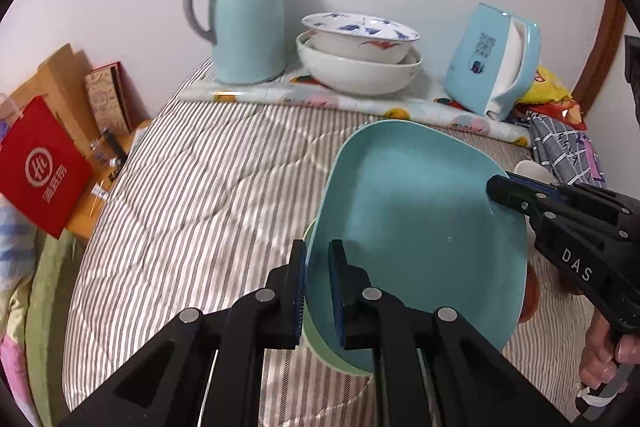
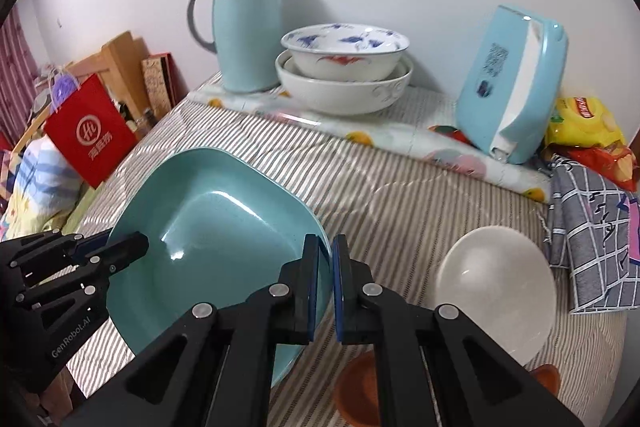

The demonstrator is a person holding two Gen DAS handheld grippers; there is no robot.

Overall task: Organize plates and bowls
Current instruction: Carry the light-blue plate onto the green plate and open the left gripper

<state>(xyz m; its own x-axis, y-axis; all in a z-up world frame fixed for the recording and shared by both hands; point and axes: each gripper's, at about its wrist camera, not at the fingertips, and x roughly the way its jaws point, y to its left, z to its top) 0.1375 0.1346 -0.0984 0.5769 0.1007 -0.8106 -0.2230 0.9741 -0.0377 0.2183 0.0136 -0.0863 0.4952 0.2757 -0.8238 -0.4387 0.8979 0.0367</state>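
Striped bedding (image 2: 400, 195): two stacked bowls (image 2: 344, 75); both grippers' fingers (image 1: 318, 291) (image 2: 325, 287) pinch one teal plate (image 2: 216, 227).

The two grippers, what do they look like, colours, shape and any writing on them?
Both are matte black plastic with angular, cut-out linkage arms joined by round silver pins, ending in flat fingers faced with ribbed blue pads. The left gripper carries white "GenRobot.AI" lettering on its side in the right wrist view. The right gripper shows white "DAS" lettering in the left wrist view, where a bare hand shows beneath it.
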